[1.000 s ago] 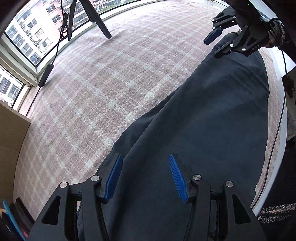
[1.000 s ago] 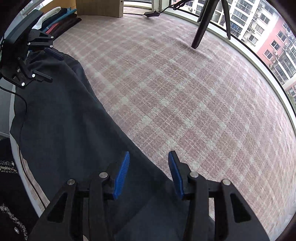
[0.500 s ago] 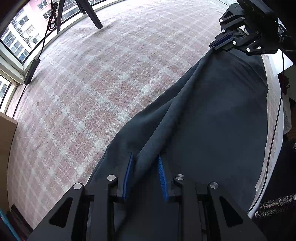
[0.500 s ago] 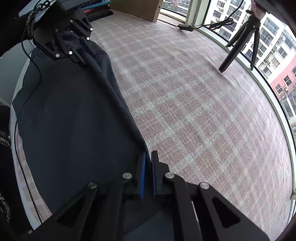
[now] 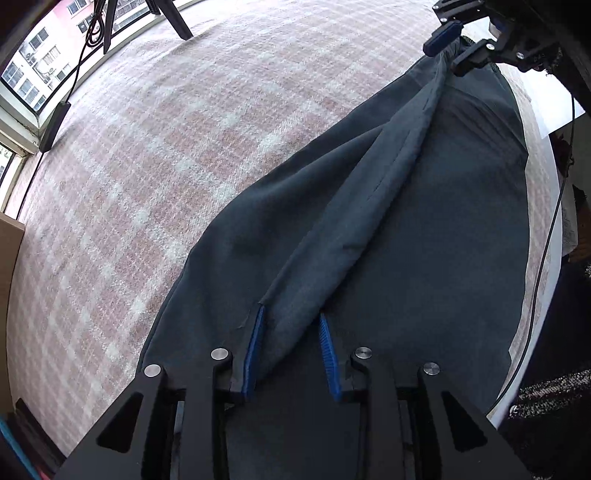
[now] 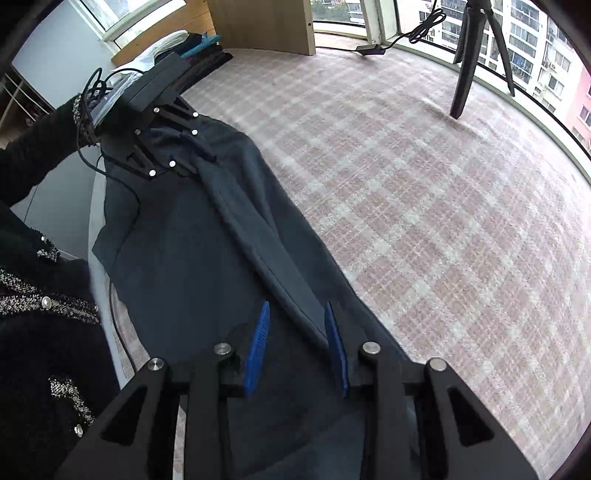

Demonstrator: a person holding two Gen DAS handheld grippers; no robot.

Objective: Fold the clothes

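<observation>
Two tools work one dark grey garment (image 5: 461, 229), which lies along the near edge of a plaid-covered counter (image 5: 155, 155).

Seen from the left wrist, the left tool (image 5: 291, 354) has its blue pads spread, with a ridge of cloth lying between them; half a second ago those pads were closer together around the same ridge. The ridge runs taut from here up to the right tool (image 5: 445, 44) at the far end, where the cloth appears gathered between its fingers, though this view does not settle the grip. The fold is wider and flatter than it was, which suggests the lifted edge has been carried over and is being let go rather than hauled further.

From the right wrist, the right tool (image 6: 295, 350) also stands spread, with a hemmed strip of the garment (image 6: 177, 266) passing between the pads; half a second ago these pads were pressed together on it. Across the cloth, the left tool (image 6: 184, 155) sits over the other end of the strip. With both ends freed, the first lengthwise fold looks laid, and smoothing or a second fold likely comes next.

The counter cover is a pink-and-white check, bare beyond the garment. A tripod (image 6: 469, 62) stands near curved windows, a stack of clothes (image 6: 192, 44) sits at the far corner beside a wooden panel (image 6: 262, 26), and apartment blocks show outside.
</observation>
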